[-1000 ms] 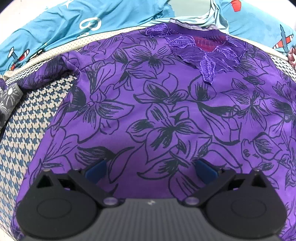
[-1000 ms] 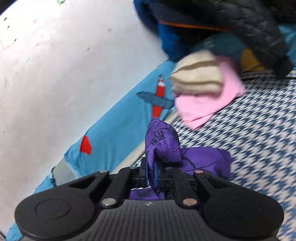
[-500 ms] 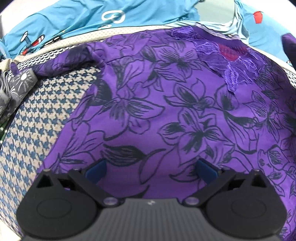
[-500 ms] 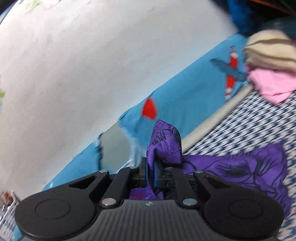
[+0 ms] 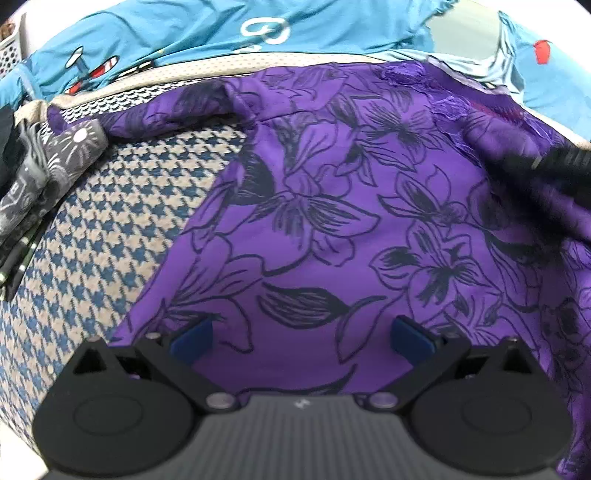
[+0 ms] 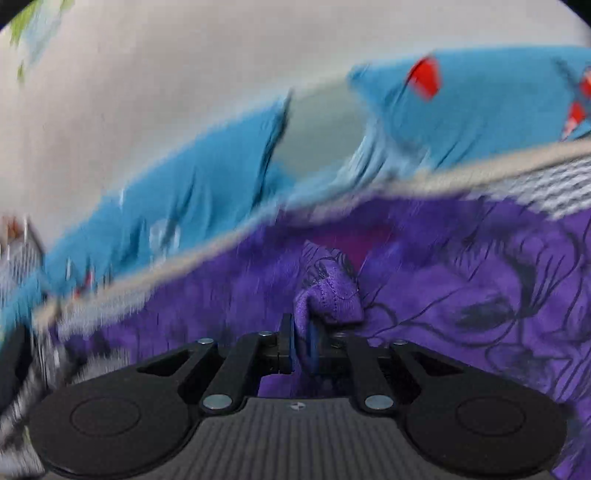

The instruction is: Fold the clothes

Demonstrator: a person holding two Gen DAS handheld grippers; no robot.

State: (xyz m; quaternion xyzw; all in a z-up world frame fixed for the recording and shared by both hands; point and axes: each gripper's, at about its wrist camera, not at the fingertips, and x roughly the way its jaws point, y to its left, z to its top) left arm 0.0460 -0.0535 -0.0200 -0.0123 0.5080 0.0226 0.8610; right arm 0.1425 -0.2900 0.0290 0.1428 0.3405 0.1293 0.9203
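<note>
Purple flowered top [image 5: 332,229] lies spread flat on your blue-and-cream checked cover [image 5: 110,236]. Your left gripper [image 5: 301,338] hangs just over it with its jaws wide apart and nothing pinched. Your right gripper [image 6: 303,339] has a bunched bit of the top's cloth between its pads, and its jaws are opening

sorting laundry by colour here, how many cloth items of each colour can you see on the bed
purple: 1, the floral top
blue: 1, the plane-print sheet
grey: 1, the patterned garment
blue-and-cream: 1, the houndstooth cover
total: 4
</note>
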